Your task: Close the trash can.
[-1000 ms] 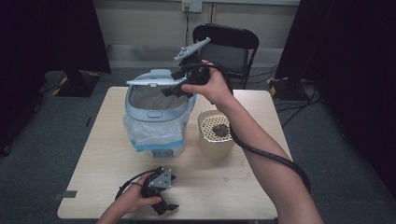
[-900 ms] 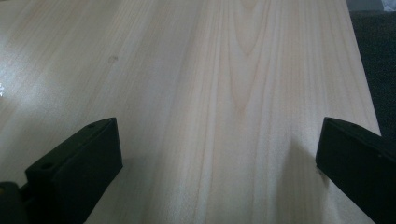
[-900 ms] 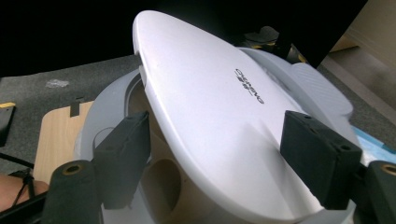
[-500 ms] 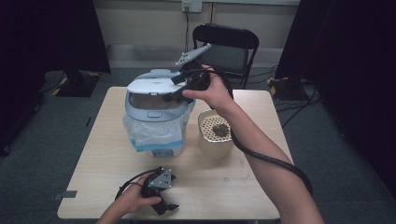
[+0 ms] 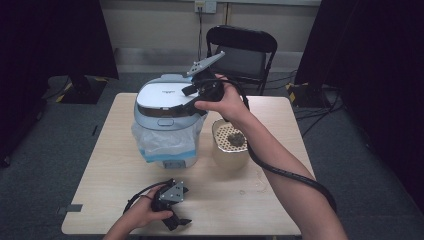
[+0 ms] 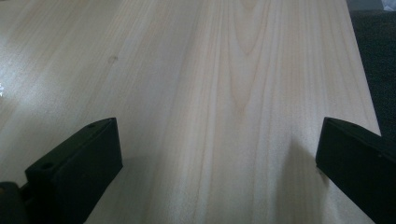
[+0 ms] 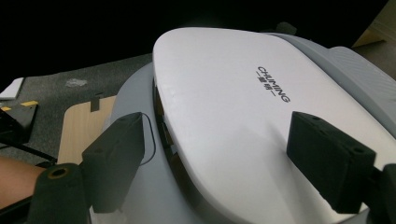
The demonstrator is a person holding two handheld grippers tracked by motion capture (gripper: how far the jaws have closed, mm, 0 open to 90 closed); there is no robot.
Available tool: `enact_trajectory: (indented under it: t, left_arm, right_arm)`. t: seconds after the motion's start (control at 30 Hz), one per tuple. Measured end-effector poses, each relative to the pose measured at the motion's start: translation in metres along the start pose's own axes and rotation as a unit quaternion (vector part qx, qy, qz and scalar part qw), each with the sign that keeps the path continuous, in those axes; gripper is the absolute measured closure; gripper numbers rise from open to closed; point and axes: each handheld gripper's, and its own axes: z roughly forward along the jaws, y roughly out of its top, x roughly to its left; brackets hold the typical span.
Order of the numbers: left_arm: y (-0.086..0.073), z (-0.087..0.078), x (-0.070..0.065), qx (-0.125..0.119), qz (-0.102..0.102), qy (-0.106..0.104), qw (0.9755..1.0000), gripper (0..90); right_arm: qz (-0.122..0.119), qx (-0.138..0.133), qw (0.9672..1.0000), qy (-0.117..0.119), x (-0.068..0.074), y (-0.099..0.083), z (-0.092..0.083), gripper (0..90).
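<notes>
A pale blue bin (image 5: pixel 167 145) with a clear liner stands on the wooden table (image 5: pixel 110 175) at the back left. Its white lid (image 5: pixel 162 97) lies almost flat on the bin. My right gripper (image 5: pixel 192 100) rests at the lid's right edge, open, with the lid (image 7: pixel 224 93) under its spread jaws. In the right gripper view the gripper (image 7: pixel 215 140) holds nothing. My left gripper (image 5: pixel 175 220) lies at the table's front edge, open, over bare wood (image 6: pixel 210 70).
A beige tub (image 5: pixel 230 152) with a perforated insert and some dark bits stands just right of the bin, under my right forearm. A black folding chair (image 5: pixel 242 47) is behind the table. Dark curtains flank the room.
The bin's lid has come down from tilted up to almost flat, and my right gripper has dropped with it. The left gripper has stayed put.
</notes>
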Motion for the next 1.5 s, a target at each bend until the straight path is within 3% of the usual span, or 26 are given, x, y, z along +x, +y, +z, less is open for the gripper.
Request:
enact_trajectory:
  t: [0.23, 0.3, 0.33, 0.4, 0.5, 0.6, 0.7, 0.77, 0.87, 1.07, 1.13, 1.2, 1.5]
  left_arm:
    - [0.000, 0.001, -0.001, -0.007, -0.007, -0.001, 0.9999, 0.0]
    - [0.000, 0.000, 0.000, -0.001, 0.002, -0.001, 1.0000, 0.0]
    - [0.000, 0.001, -0.001, -0.006, -0.006, -0.001, 1.0000, 0.0]
    - [0.000, 0.000, 0.000, -0.001, 0.001, -0.001, 1.0000, 0.0]
    - [0.000, 0.000, 0.000, 0.000, 0.002, -0.001, 1.0000, 0.0]
    - [0.000, 0.001, -0.001, -0.008, -0.007, 0.000, 0.9999, 0.0]
    - [0.001, 0.000, 0.002, 0.003, 0.004, -0.003, 1.0000, 0.0]
    - [0.000, 0.001, 0.002, -0.001, 0.002, -0.002, 1.0000, 0.0]
    - [0.000, 0.001, 0.002, -0.001, 0.003, -0.002, 1.0000, 0.0]
    - [0.000, 0.001, 0.002, -0.001, 0.003, -0.002, 1.0000, 0.0]
    - [0.000, 0.001, 0.002, 0.000, 0.004, -0.002, 1.0000, 0.0]
    - [0.000, 0.001, 0.002, -0.001, 0.003, -0.002, 1.0000, 0.0]
    - [0.000, 0.001, 0.002, 0.000, 0.003, -0.002, 1.0000, 0.0]
  right_arm:
    - [0.005, 0.005, 1.0000, 0.004, 0.001, -0.004, 0.003, 19.3]
    - [0.006, 0.005, 1.0000, 0.006, 0.002, -0.004, 0.005, 20.0]
    - [0.007, 0.007, 0.9999, 0.008, 0.002, -0.005, 0.006, 20.9]
    - [0.005, 0.009, 0.9998, 0.014, 0.002, -0.006, 0.007, 26.6]
    - [0.004, 0.009, 0.9998, 0.019, 0.002, -0.008, 0.010, 28.1]
    - [0.009, 0.003, 0.9998, 0.015, 0.001, -0.008, 0.010, 33.8]
    - [0.015, 0.001, 0.9998, 0.010, -0.002, -0.009, 0.009, 40.1]
    - [0.014, 0.005, 0.9999, 0.006, -0.003, -0.009, 0.009, 40.2]
    - [-0.013, 0.008, 0.9998, -0.015, -0.002, -0.009, 0.011, 40.0]
    - [-0.009, 0.001, 0.9998, -0.019, -0.001, -0.011, 0.012, 40.6]
    - [-0.022, 0.015, 0.9992, -0.029, 0.002, -0.010, 0.014, 41.4]
    - [-0.020, 0.016, 0.9992, -0.031, 0.003, -0.010, 0.015, 41.4]
    - [-0.023, -0.003, 0.9994, -0.028, 0.002, -0.015, 0.014, 40.9]
